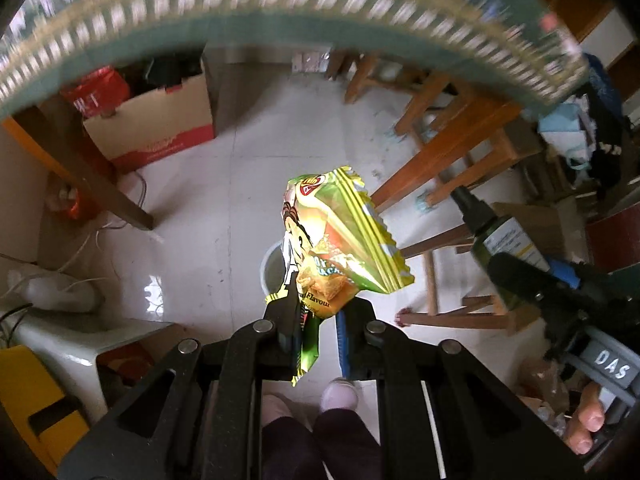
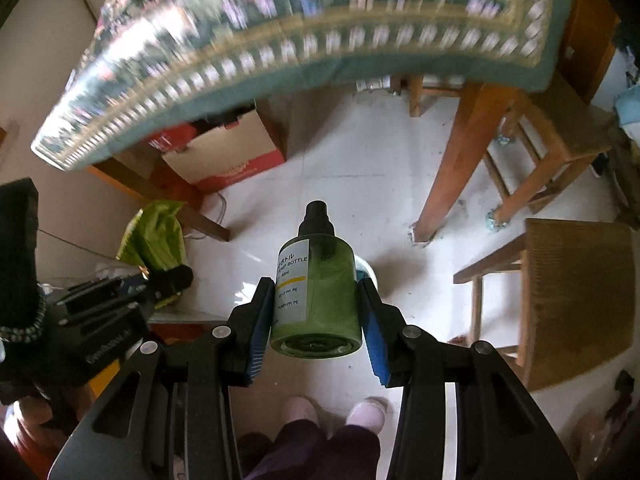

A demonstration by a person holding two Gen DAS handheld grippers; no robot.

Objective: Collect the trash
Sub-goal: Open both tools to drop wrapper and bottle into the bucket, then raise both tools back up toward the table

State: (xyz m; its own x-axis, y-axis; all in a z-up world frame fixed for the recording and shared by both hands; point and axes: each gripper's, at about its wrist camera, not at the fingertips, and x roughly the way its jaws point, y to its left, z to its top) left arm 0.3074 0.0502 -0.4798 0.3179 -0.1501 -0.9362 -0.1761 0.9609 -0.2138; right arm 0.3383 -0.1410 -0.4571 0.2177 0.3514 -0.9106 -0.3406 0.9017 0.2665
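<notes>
Left wrist cam: left gripper point(image 1: 316, 312) pinches snack wrapper point(image 1: 340, 240), right gripper point(image 2: 316, 308) clamps green pump bottle point(image 2: 318, 292), both above what's prob. a bin point(image 1: 269, 266).

Bare floor point(image 2: 360, 152) between table leg point(image 2: 460, 160) and cardboard box point(image 2: 224, 156).

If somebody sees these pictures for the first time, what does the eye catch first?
A crumpled yellow-green snack wrapper is pinched in the left gripper, above the white floor. A green pump bottle is clamped in the right gripper. A blurred patterned tablecloth fills the top.
</notes>
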